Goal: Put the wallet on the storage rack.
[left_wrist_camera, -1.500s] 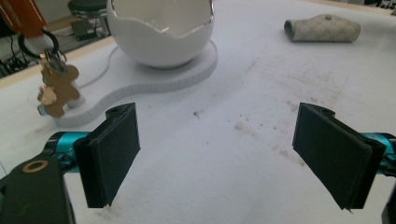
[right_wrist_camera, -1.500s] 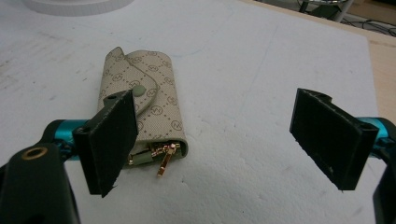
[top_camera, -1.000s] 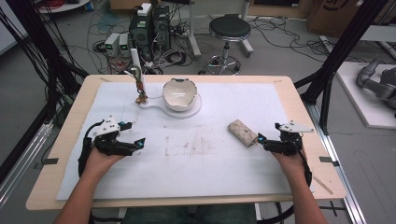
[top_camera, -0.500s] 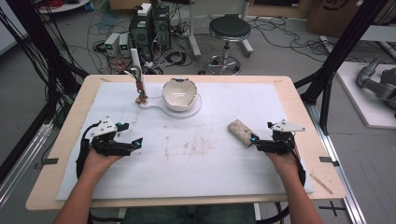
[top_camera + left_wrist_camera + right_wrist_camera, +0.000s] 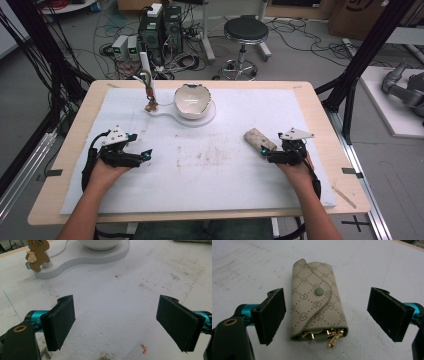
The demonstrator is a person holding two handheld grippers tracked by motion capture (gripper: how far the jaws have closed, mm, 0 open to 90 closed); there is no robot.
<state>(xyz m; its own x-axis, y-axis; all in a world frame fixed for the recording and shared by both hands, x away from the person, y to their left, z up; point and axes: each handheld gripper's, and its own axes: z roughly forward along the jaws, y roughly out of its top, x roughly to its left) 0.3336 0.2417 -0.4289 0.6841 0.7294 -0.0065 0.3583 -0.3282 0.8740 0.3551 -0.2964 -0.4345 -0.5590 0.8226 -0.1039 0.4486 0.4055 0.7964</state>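
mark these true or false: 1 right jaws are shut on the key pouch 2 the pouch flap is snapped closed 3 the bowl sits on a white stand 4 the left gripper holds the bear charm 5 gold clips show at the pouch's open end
1. False. The right gripper is open, its jaws either side of the key pouch, not touching it.
2. True.
3. True. The bowl sits on the white stand.
4. False. The left gripper is open and empty; the bear charm hangs at the stand's post.
5. True.
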